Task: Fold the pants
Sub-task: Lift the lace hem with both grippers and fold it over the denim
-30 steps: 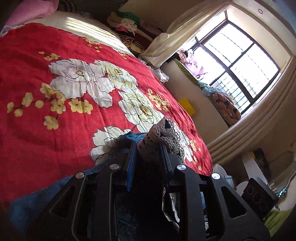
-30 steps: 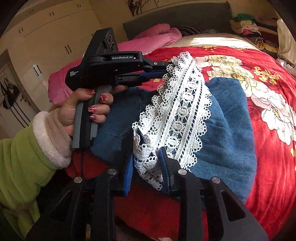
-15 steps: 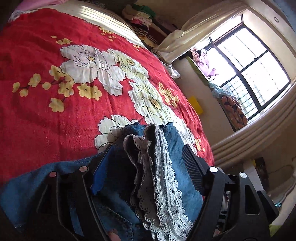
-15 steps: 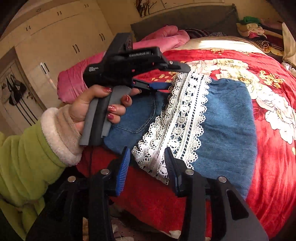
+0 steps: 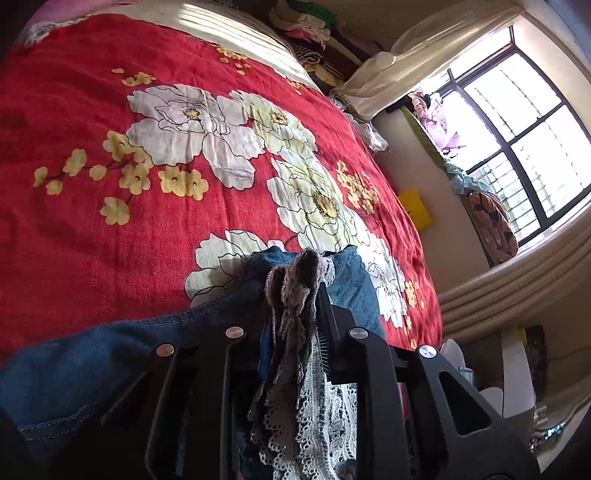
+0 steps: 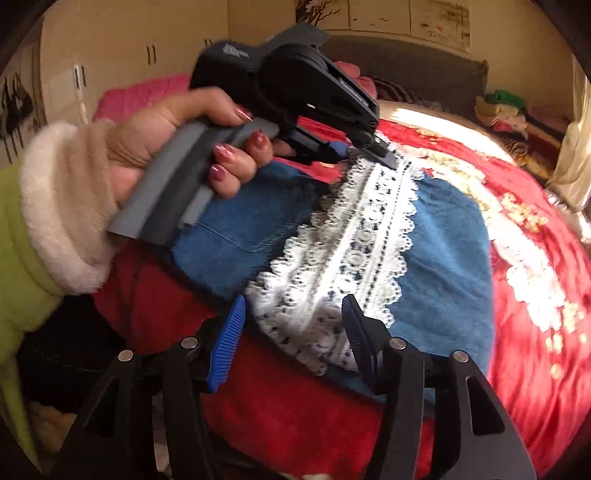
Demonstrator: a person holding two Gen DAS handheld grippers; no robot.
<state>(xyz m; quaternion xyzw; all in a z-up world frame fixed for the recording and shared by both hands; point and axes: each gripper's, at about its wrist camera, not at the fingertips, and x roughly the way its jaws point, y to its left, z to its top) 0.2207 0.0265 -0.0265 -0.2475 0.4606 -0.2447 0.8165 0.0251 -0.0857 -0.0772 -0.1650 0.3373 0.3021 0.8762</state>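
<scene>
Blue denim pants (image 6: 443,258) with a white lace hem (image 6: 354,251) lie folded on the red floral bedspread (image 6: 535,387). My left gripper (image 5: 291,314) is shut on the far end of the lace hem (image 5: 295,295); it also shows in the right wrist view (image 6: 365,151), held by a hand. My right gripper (image 6: 291,328) is open, its blue pads either side of the near end of the lace, not closed on it. The denim (image 5: 110,354) spreads under the left gripper.
The red bedspread (image 5: 110,129) covers the bed. Stacked clothes (image 5: 310,26) sit at the bed's far end, pink pillows (image 6: 140,99) near the wardrobe (image 6: 110,59). A window (image 5: 517,129) and a yellow item (image 5: 417,214) lie past the bed's edge.
My right gripper opened and let go of the lace hem. My left gripper opened briefly, then closed again on the lace's far end. The pants settled onto the bed.
</scene>
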